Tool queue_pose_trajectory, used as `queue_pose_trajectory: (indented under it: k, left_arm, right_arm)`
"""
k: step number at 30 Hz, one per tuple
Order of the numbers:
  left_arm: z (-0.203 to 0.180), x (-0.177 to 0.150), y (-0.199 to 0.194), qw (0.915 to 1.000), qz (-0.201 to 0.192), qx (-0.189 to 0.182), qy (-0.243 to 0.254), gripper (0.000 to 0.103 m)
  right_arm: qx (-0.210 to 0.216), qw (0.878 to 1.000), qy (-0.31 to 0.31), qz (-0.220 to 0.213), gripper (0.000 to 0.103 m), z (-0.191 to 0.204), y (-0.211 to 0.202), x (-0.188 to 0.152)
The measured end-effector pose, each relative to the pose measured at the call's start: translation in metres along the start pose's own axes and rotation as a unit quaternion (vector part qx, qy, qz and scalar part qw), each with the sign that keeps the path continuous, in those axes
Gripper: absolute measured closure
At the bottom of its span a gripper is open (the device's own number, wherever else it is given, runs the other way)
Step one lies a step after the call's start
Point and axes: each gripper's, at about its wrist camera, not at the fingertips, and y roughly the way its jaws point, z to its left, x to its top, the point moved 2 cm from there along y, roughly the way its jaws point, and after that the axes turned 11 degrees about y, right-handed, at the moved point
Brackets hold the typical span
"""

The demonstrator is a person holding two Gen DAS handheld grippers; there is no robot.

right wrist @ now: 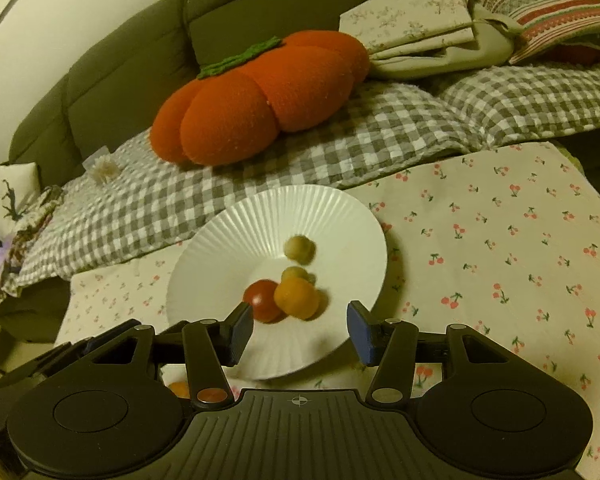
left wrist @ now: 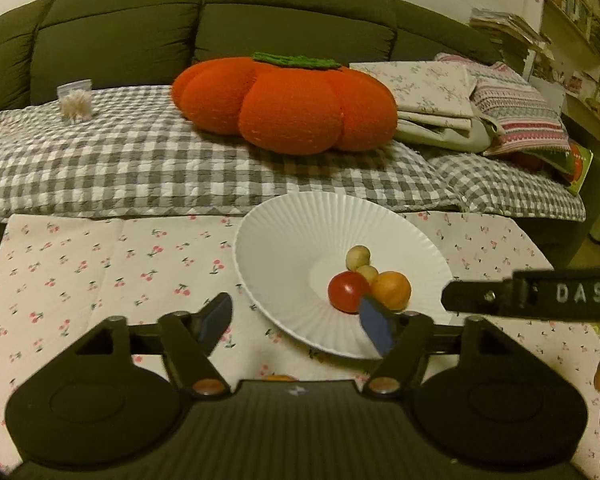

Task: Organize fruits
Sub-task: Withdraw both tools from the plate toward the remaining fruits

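A white fluted plate [left wrist: 292,232] [right wrist: 236,240] sits on a cherry-print cloth. It holds a red fruit [left wrist: 346,290] [right wrist: 262,298], an orange fruit [left wrist: 392,290] [right wrist: 296,296] and two small tan fruits [left wrist: 358,257] [right wrist: 299,247]. My left gripper [left wrist: 296,326] is open and empty, its right finger over the plate's near rim. My right gripper [right wrist: 300,330] is open and empty just short of the red and orange fruits; its arm shows in the left wrist view [left wrist: 532,296]. Another orange fruit [left wrist: 278,378] [right wrist: 179,389] lies on the cloth, mostly hidden behind the gripper bodies.
The cherry-print cloth [left wrist: 100,272] [right wrist: 500,240] covers the table. Behind it is a green sofa [left wrist: 220,12] with a grey checked blanket [left wrist: 140,160], a big orange pumpkin cushion [left wrist: 288,104] [right wrist: 256,100] and folded linens [left wrist: 440,92].
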Motion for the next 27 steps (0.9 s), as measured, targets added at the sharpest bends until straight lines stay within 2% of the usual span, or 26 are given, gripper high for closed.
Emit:
queue_pose_trajectory:
  k: [4, 7, 18, 27]
  left_arm:
    - [0.004, -0.005, -0.013, 1.0, 0.002, 0.001, -0.006, 0.023]
    - [0.007, -0.009, -0.021, 1.0, 0.003, 0.003, -0.008, 0.02]
    - [0.025, -0.025, -0.051, 0.9995, 0.018, 0.009, -0.025, 0.015]
    - [0.049, -0.052, -0.072, 0.9971, 0.049, 0.027, -0.05, 0.015]
  right_arm:
    - [0.006, 1.0, 0.001, 0.003, 0.047, 0.001, -0.013, -0.01]
    - [0.01, 1.0, 0.007, 0.002, 0.042, 0.0, -0.024, -0.017]
    - [0.035, 0.999, -0.015, 0.02, 0.038, 0.019, -0.049, -0.037]
    - [0.048, 0.998, -0.03, 0.039, 0.038, 0.033, -0.054, -0.051]
